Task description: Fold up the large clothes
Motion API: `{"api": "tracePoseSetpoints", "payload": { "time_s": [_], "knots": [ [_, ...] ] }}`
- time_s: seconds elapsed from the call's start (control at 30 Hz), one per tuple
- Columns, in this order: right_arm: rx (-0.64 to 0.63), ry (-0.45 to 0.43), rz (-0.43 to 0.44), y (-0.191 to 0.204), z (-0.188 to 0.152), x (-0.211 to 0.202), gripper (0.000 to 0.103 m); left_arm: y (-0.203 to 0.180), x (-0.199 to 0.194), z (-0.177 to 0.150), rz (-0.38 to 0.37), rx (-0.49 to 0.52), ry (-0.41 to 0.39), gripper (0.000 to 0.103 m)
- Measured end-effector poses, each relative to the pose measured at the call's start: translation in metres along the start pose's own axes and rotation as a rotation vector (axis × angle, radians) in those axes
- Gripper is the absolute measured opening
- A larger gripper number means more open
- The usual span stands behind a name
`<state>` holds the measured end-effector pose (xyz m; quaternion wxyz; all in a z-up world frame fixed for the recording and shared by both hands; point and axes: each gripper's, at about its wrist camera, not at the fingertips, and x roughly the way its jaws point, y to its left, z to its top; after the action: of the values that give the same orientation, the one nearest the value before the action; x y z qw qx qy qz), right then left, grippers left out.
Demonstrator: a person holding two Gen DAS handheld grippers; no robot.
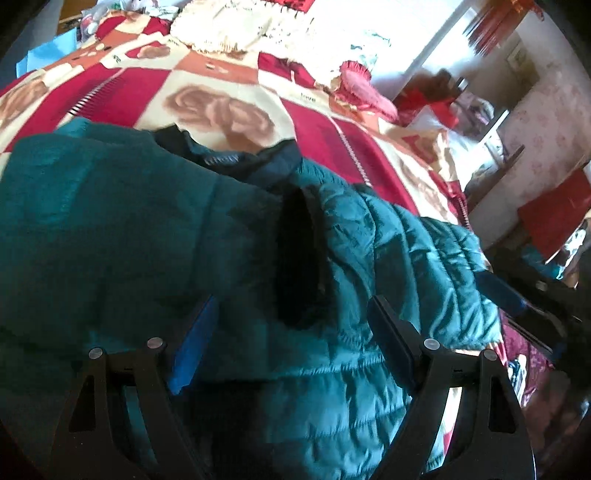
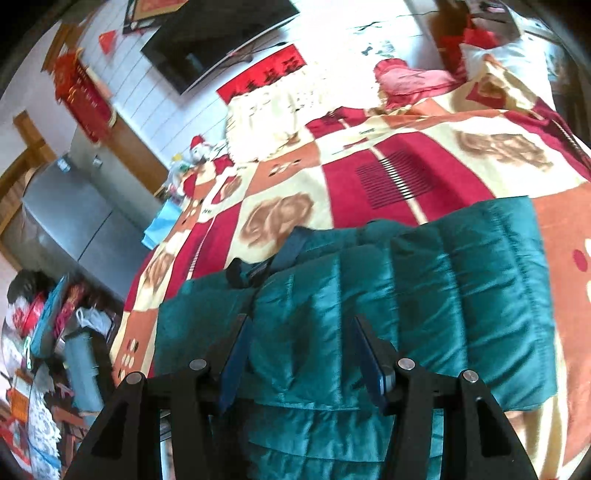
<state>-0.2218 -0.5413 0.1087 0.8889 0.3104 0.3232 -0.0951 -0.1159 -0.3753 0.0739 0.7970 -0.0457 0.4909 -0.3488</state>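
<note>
Bed (image 2: 424,155), red-and-cream rose blanket. Near: left gripper (image 1: 291,332) and right gripper (image 2: 301,350), fingers spread wide, empty, over teal quilted jacket (image 2: 424,295) (dark collar (image 1: 258,162) farthest). Far: cream pillow (image 2: 273,114), wall television (image 2: 218,33).

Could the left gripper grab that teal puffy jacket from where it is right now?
Probably yes. The left gripper is open, with the teal jacket bunched right between and ahead of its fingers, on the patterned blanket. Nothing sits between them.
</note>
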Motion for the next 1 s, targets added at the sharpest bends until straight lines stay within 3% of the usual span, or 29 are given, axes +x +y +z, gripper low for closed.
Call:
{"api": "tracePoseSetpoints", "payload": {
  "time_s": [0.23,0.3,0.37,0.47,0.7,1.0],
  "knots": [
    [0.021,-0.006,-0.017,-0.023,0.001,-0.014,0.053,-0.028,0.025,-0.002,0.003,0.08,0.007,0.083],
    [0.016,-0.008,-0.027,-0.026,0.001,-0.017,0.053,-0.033,0.029,-0.005,-0.003,0.094,0.008,0.077],
    [0.018,-0.014,-0.027,-0.028,0.0,-0.019,0.053,-0.033,0.033,-0.004,-0.015,0.091,0.018,0.047],
    [0.029,-0.02,-0.031,-0.032,-0.001,-0.023,0.053,-0.028,0.033,-0.003,-0.051,0.052,0.041,0.024],
    [0.023,-0.054,-0.041,-0.027,0.005,-0.036,0.053,-0.006,-0.035,0.014,-0.051,0.082,-0.096,0.02],
    [0.064,-0.061,-0.025,-0.018,0.008,-0.019,0.053,0.093,-0.123,0.029,0.13,0.05,-0.235,0.02]
  ]
}}
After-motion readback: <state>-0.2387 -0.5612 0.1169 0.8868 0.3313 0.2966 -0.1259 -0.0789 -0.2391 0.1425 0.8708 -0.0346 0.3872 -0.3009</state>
